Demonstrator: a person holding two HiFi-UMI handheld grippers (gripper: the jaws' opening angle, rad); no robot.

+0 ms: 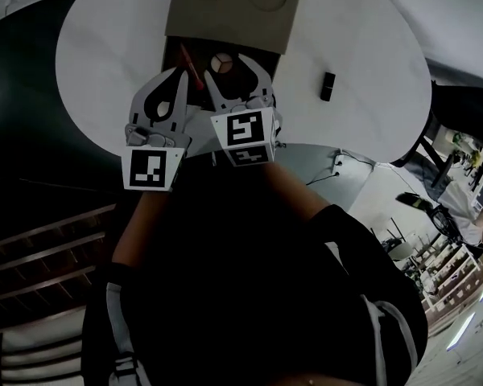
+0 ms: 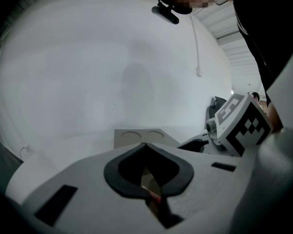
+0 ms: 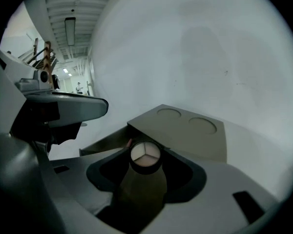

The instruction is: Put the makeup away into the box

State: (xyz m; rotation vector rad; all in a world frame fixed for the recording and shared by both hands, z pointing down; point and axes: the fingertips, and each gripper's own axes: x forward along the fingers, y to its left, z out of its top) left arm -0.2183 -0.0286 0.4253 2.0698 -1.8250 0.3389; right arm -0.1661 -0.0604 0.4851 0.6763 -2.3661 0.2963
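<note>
**A:** What shows, starting to the left of the box?

**B:** A tan box [image 1: 233, 10] sits at the far side of a round white table [image 1: 97, 47], with 2 round marks on its top. Just short of its near edge, on the left, is the left gripper [image 1: 183, 77]. Its jaws are pinched narrow on a thin red pencil [image 1: 191, 65].

**A:** How does the pencil lie?

**B:** Its long axis slants. The far end points at the box's near edge and leans left, and the near end leans toward the other gripper.

**A:** And to the right of that?

**B:** The right gripper [image 1: 227, 67] is touching close beside the left one. Its jaws stand wide and are clamped on the sides of a round compact [image 1: 221, 63], which is face up and shows 3 pale wedges. The compact hangs right at the box's near edge, where a dark opening seems to face the grippers.

**A:** Which hand is nearer the box?

**B:** They look about level. The box lies straight ahead of both, so I judge each needs only a short push forward. The compact seems a touch closer to the opening.

**A:** Anything further right?

**B:** 1 small black item [image 1: 328, 86] lies on the table, well to the right of the box and apart from both grippers. It is too small to name.
</note>
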